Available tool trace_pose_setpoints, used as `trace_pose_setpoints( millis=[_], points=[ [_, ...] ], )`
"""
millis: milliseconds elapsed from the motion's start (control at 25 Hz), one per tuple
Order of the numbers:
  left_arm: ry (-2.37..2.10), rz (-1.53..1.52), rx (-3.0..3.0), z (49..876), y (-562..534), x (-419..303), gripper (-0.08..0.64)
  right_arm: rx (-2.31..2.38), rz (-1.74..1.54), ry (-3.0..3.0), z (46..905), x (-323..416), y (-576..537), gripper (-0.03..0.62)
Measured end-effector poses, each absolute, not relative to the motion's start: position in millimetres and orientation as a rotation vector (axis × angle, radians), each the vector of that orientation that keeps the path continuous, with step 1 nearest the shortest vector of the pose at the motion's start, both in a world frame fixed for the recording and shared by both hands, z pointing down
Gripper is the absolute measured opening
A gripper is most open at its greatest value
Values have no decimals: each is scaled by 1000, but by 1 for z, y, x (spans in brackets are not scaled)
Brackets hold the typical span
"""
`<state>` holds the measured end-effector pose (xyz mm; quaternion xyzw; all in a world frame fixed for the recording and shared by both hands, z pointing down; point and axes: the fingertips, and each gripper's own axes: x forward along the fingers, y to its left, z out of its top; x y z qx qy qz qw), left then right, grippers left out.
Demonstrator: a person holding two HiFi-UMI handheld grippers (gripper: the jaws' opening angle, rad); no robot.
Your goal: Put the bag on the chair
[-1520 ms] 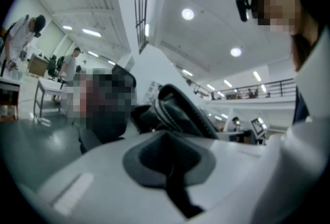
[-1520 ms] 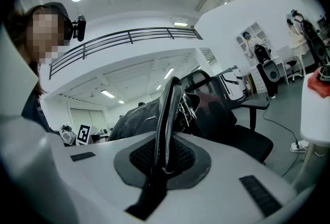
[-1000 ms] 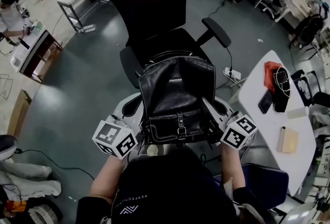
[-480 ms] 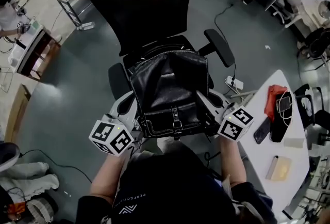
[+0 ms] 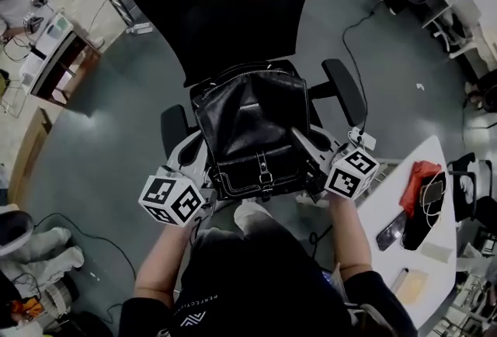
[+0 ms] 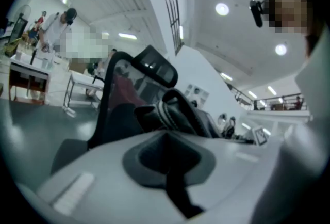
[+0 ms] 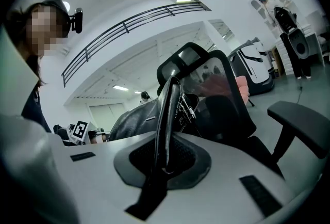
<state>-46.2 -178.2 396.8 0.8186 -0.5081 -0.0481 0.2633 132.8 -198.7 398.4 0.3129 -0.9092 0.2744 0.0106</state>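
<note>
Nearly there, I hold the black bag (image 5: 256,133) over the seat of the chair (image 5: 233,9). My left gripper (image 5: 206,171) is clamped on the bag's left side and my right gripper (image 5: 307,155) on its strap (image 7: 167,114), which should keep it level for setting down.

I read the bag (image 5: 252,126) as black leather, smooth and glossy, white-stitched, with a metal buckle (image 5: 264,170). Chair (image 5: 225,1) back is matt black mesh, armrest (image 5: 345,91) matt black plastic. Floor (image 5: 101,149) is grey, smooth, slight sheen. Table (image 5: 392,192) is white and smooth.
</note>
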Motion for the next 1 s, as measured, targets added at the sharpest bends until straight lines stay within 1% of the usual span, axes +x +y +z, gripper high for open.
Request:
trace_pose_setpoints(
  millis=[520,1000],
  points=[
    [-1541,-61,2035,460,-240,-67,2,771,949,-2863,471,108,-284,21],
    [-1592,46,1898,528,-288,-88,2,769,951,-2806,551,85,-337,23]
  ],
)
